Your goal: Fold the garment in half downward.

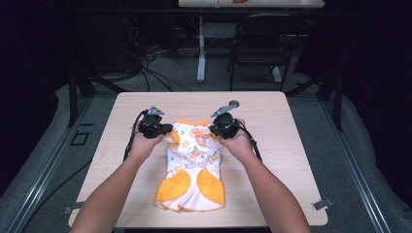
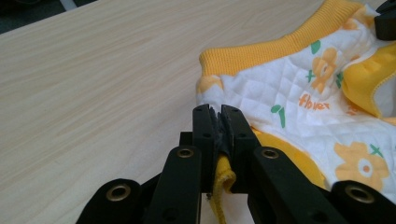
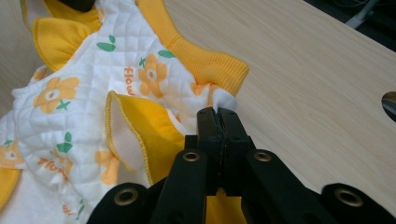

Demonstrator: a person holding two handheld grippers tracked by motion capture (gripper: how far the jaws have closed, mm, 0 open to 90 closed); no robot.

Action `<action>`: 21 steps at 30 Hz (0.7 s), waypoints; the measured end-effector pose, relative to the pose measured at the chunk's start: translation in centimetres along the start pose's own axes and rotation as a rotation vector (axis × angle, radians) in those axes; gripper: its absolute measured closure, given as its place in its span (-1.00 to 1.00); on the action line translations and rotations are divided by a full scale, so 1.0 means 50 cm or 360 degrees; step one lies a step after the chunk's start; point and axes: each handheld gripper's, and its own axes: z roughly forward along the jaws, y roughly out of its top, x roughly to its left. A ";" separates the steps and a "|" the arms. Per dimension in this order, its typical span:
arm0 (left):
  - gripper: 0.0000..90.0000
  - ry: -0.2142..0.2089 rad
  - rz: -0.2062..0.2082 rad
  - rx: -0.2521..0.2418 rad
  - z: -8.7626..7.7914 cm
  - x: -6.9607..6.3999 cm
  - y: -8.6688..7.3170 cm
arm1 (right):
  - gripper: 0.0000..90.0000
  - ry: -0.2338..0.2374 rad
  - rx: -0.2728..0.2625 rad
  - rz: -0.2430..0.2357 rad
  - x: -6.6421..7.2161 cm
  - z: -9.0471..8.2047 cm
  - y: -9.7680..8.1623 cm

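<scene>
You're pinching the quilted flower-print baby garment point(image 1: 192, 162), lying mid wooden table point(image 1: 272, 121), w/ both grippers: L gripper point(image 2: 218, 122) and R gripper point(image 3: 218, 122) clamping opposite top corners.

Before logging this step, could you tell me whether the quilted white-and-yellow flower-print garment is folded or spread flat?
Folded, partly: the quilted white-and-yellow flower-print garment has its yellow-frilled sleeves turned in over its front; its lower half lies flat.

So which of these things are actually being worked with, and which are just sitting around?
In use:
- quilted flower-print garment
- left gripper, shut on its cloth
- right gripper, shut on its cloth
- wooden table under it

Just lying about:
- black chair
- cables on the floor
- far table
</scene>
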 end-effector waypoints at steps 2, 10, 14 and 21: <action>0.90 0.0000 0.0006 0.0001 -0.005 -0.001 0.003 | 0.97 -0.0004 -0.0012 -0.0001 0.000 -0.006 0.001; 0.90 0.0014 0.0036 -0.0047 -0.023 -0.006 0.018 | 0.97 -0.0016 -0.0031 -0.0040 0.000 -0.038 0.021; 0.89 0.0019 0.0038 -0.0067 -0.034 -0.008 0.027 | 0.97 -0.0034 -0.0039 -0.0063 0.002 -0.054 0.035; 0.89 0.0047 0.0067 -0.0111 -0.053 -0.010 0.043 | 0.97 -0.0049 -0.0072 -0.0079 0.005 -0.071 0.052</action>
